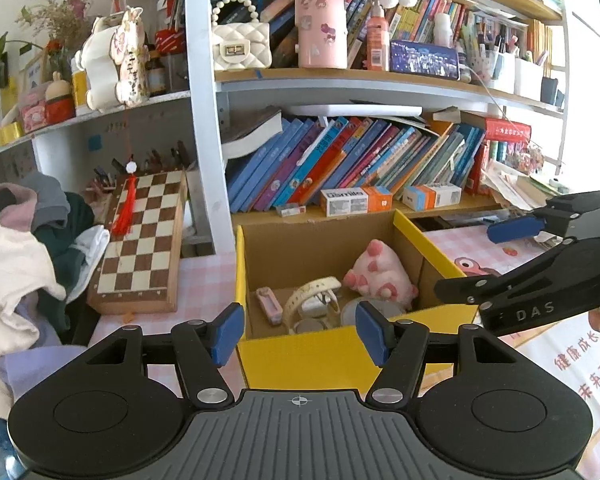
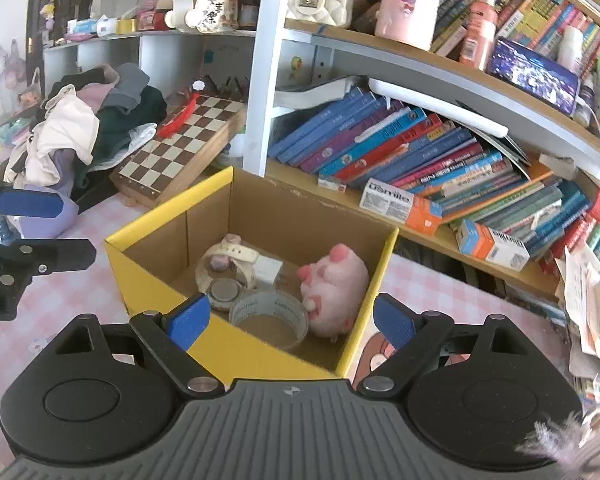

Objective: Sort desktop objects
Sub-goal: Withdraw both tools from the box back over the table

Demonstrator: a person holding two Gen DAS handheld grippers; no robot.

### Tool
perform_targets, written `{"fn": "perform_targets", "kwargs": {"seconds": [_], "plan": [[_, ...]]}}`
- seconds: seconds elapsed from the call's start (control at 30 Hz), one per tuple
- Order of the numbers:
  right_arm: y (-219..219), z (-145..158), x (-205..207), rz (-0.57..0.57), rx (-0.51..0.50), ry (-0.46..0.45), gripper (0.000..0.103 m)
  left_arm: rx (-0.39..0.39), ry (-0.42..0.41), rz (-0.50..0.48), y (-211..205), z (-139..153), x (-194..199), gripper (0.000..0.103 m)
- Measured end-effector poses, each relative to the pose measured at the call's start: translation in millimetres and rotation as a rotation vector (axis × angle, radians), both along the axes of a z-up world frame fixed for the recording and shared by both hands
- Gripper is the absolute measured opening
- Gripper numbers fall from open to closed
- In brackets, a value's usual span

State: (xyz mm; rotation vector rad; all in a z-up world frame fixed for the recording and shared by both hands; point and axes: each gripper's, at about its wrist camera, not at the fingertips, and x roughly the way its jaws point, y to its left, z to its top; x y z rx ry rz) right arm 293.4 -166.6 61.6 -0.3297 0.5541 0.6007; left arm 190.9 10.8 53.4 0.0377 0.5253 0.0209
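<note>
A yellow cardboard box point(image 1: 308, 356) point(image 2: 168, 216) stands open on the pink checked tablecloth. Inside lie a pink plush pig point(image 1: 380, 276) point(image 2: 334, 284), a clear tape roll point(image 2: 270, 314), a round metal tin point(image 2: 224, 292), a cream watch point(image 1: 312, 294) point(image 2: 228, 258), a white charger point(image 2: 268, 268) and a small pink item point(image 1: 269, 304). My left gripper point(image 1: 300, 334) hovers open at the box's near left corner, holding nothing. My right gripper point(image 2: 292, 322) is open wide over the near wall and is also empty. Each gripper shows in the other's view: right gripper point(image 1: 464, 264), left gripper point(image 2: 76, 228).
A folding chessboard point(image 1: 144, 240) point(image 2: 180, 148) leans left of the box, beside a pile of clothes point(image 1: 20, 264) point(image 2: 84, 128). Behind the box a white shelf post point(image 1: 208, 140) and a shelf of slanted books point(image 1: 340, 160) with small cartons point(image 1: 354, 200). Loose papers point(image 2: 592, 300) pile up at the right.
</note>
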Motion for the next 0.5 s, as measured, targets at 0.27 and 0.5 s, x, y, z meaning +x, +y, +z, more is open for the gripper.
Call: {"fn": "perform_targets", "kwargs": {"seconds": [0.27, 0.5], "plan": [[-13.1, -8.4, -13.6, -0.073, 0.015, 0.017, 0.089, -0.01, 0.021, 0.033, 8.5, -6.3, -17.7, 0.064], [-22.3, -20.3, -26.9, -0.115, 0.014, 0.052, 0.09, -0.038, 0.05, 0.084, 20.4, -15.5, -34.0, 0.07]]}}
